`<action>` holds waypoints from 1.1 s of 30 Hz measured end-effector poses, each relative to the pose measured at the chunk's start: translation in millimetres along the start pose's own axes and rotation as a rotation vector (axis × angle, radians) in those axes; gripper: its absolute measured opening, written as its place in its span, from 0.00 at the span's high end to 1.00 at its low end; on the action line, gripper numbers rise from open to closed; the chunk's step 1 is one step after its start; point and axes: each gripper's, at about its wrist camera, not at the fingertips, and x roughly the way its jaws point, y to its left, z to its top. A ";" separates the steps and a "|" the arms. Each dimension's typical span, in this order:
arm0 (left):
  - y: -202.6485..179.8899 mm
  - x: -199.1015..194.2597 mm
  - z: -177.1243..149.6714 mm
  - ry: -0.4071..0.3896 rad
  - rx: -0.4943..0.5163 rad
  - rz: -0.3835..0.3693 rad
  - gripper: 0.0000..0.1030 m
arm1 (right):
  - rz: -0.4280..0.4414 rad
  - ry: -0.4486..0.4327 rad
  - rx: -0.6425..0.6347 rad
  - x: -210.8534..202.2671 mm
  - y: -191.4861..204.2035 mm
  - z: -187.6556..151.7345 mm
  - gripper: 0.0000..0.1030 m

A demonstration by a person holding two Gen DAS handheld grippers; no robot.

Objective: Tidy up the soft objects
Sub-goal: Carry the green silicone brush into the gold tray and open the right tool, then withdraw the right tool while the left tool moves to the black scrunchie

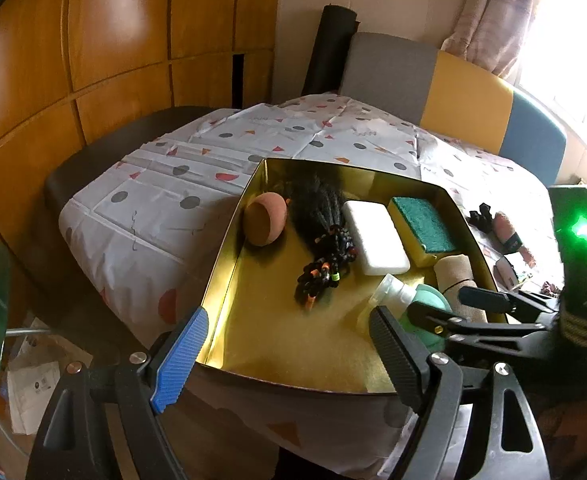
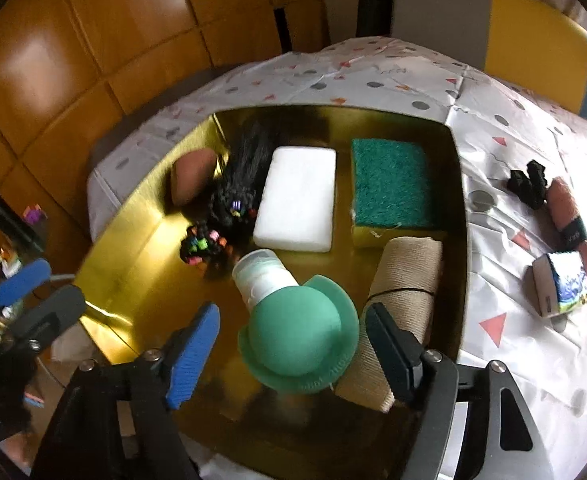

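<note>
2 grippers: both spread wide, holding nothing
Left gripper (image 1: 285, 360): above gold tray (image 1: 229, 264) edge
Right gripper (image 2: 289, 356): straddling green silicone bottle (image 2: 297, 340), not touching
Tray: white sponge (image 2: 295, 200) beside green scourer (image 2: 389, 186)

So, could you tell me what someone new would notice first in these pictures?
Probably the shiny gold tray mid-table, holding a white foam block beside a green-topped sponge, with black beaded braids on the block's other side. At its near edge, a green squeeze bottle lies between the open right gripper's fingers.
</note>
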 end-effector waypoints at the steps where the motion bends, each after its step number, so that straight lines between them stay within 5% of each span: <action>1: -0.9 -0.6 0.0 -0.001 0.004 0.000 0.18 | 0.000 -0.012 0.010 -5.3 -2.8 -0.5 0.26; 9: -13.7 -8.9 1.1 -0.017 0.050 -0.001 0.18 | -0.014 -0.091 0.079 -41.2 -27.0 -6.0 0.24; 19: -39.6 -15.6 2.5 -0.027 0.126 -0.018 0.18 | -0.144 -0.143 0.141 -85.8 -89.8 -26.5 0.23; 27: -69.3 -15.1 6.3 -0.014 0.199 -0.046 0.18 | -0.314 -0.162 0.201 -122.4 -172.0 -47.7 0.20; 33: -95.5 -10.4 10.1 0.018 0.223 -0.132 0.19 | -0.482 -0.174 0.388 -135.4 -259.6 -90.8 0.19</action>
